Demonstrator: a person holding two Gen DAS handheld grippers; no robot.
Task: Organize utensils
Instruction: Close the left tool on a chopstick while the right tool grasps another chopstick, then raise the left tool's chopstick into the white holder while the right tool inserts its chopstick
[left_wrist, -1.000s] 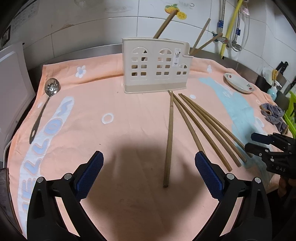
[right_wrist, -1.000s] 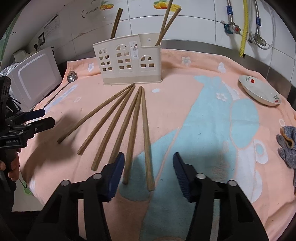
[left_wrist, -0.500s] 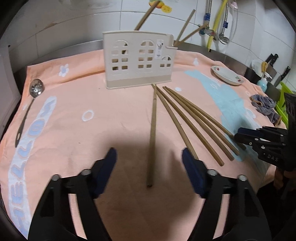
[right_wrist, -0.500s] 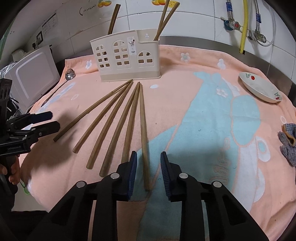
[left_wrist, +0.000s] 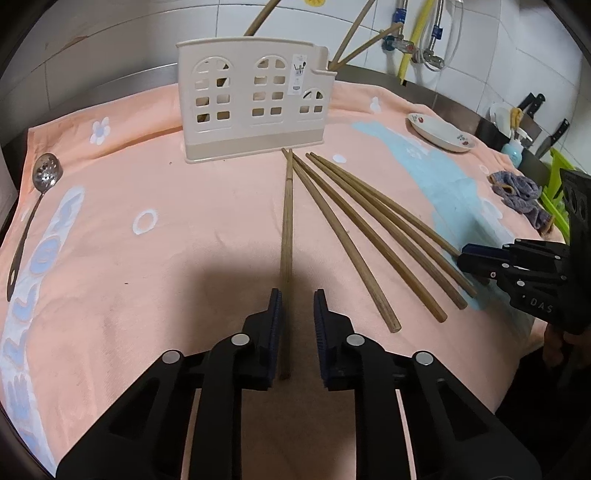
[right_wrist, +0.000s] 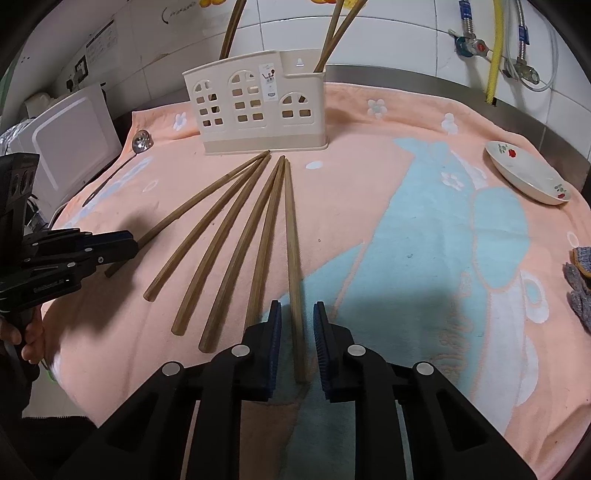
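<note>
The left hand-held gripper (left_wrist: 297, 332) has its jaws closing around the near end of the leftmost chopstick (left_wrist: 287, 236). The stick lies between the blue pads with a sliver of gap on each side, so it is not yet pinched. The right hand-held gripper (right_wrist: 297, 339) is doing the same at the other edge of the fan: its jaws are closing on the rightmost chopstick (right_wrist: 293, 243), which sits between the pads, apparently still unclamped.

Outward from there, both sticks run toward twelve o'clock, and their far tips meet those of the four other chopsticks (right_wrist: 236, 236) just short of the cream utensil holder (left_wrist: 255, 99). The holder stands upright on the peach towel (left_wrist: 166, 258) covering the worktop, with a few chopsticks already leaning in it. A slotted spoon (left_wrist: 35, 195) lies at nine o'clock in the left view, and a small dish (right_wrist: 528, 177) at two o'clock in the right.

The step in hand looks like a two-handed pick. Next, each grip should firm up, then lift, tip the stick upright and drop it into a holder compartment.
</note>
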